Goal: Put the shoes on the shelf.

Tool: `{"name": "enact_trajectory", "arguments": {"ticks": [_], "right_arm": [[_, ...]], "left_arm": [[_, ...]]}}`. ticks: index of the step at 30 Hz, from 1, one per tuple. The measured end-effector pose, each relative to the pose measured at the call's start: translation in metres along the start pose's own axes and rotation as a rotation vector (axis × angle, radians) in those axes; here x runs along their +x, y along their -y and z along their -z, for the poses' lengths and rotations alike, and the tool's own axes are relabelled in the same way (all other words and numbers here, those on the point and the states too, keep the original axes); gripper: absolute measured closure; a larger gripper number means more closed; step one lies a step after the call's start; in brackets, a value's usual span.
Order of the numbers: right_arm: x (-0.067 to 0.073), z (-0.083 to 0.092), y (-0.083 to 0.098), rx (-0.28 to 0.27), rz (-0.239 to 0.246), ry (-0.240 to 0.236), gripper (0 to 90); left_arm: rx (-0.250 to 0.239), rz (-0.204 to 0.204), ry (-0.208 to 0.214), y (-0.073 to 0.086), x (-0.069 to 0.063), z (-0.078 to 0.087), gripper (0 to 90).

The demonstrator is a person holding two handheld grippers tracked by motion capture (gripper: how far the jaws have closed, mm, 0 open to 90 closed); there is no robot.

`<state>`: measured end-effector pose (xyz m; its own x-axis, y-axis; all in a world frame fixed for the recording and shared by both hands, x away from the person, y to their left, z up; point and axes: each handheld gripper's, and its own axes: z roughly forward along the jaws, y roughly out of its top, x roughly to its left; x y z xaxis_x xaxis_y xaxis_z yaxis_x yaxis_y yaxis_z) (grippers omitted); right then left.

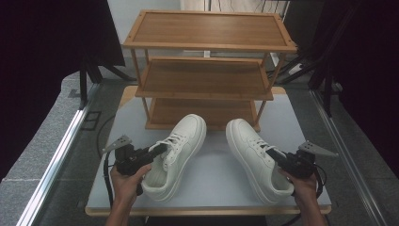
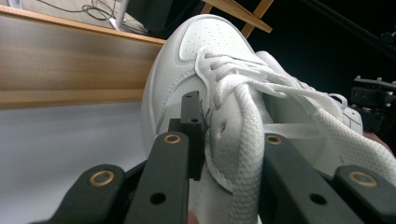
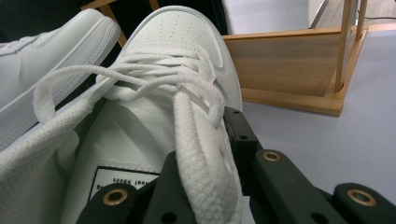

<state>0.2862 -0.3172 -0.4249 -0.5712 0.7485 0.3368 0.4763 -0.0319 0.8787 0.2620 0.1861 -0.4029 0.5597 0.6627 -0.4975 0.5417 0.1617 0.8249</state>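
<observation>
We've got the left gripper [image 1: 157,151] low in frame, jaws clamped on the left shoe [image 1: 176,155] collar; right gripper [image 1: 277,157] pinches the right shoe [image 1: 256,157]. Its own view reveals a tongue label [image 3: 123,182]. Beyond, upper centre, the rack [image 1: 207,61].

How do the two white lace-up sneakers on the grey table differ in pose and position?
The left white sneaker points its toe up and to the right in the high view; the right white sneaker points up and to the left, so their toes converge. The left gripper grips the left one, the right gripper the right. Both stand upright, laced, before the wooden shelf rack.
</observation>
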Motion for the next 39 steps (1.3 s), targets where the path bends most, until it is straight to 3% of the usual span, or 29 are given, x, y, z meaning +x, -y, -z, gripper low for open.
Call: {"name": "enact_trajectory", "arguments": {"ticks": [7, 15, 18, 21, 25, 35, 39], "right_arm": [[0.006, 0.004, -0.005, -0.031, 0.003, -0.005, 83.7], [0.011, 0.012, -0.023, -0.079, -0.002, -0.026, 83.8], [0.015, 0.014, -0.032, -0.093, 0.003, -0.046, 83.8], [0.020, 0.015, -0.042, -0.112, 0.021, -0.057, 83.7], [0.024, 0.018, -0.056, -0.138, 0.007, -0.064, 83.8], [0.028, 0.009, -0.097, -0.141, 0.028, -0.017, 83.8], [0.027, 0.004, -0.111, -0.155, -0.004, -0.018, 83.8]], "left_arm": [[-0.009, 0.010, 0.014, -0.001, -0.003, 0.000, 80.1], [-0.031, -0.005, 0.044, -0.021, -0.011, -0.006, 80.2], [-0.039, 0.000, 0.070, -0.032, -0.014, -0.008, 80.2], [-0.058, -0.013, 0.073, -0.045, -0.019, -0.007, 80.2], [-0.068, -0.026, 0.078, -0.063, -0.023, -0.007, 80.2], [-0.069, -0.046, 0.083, -0.101, -0.027, -0.018, 80.2], [-0.064, -0.040, 0.109, -0.118, -0.023, -0.022, 80.2]]}}
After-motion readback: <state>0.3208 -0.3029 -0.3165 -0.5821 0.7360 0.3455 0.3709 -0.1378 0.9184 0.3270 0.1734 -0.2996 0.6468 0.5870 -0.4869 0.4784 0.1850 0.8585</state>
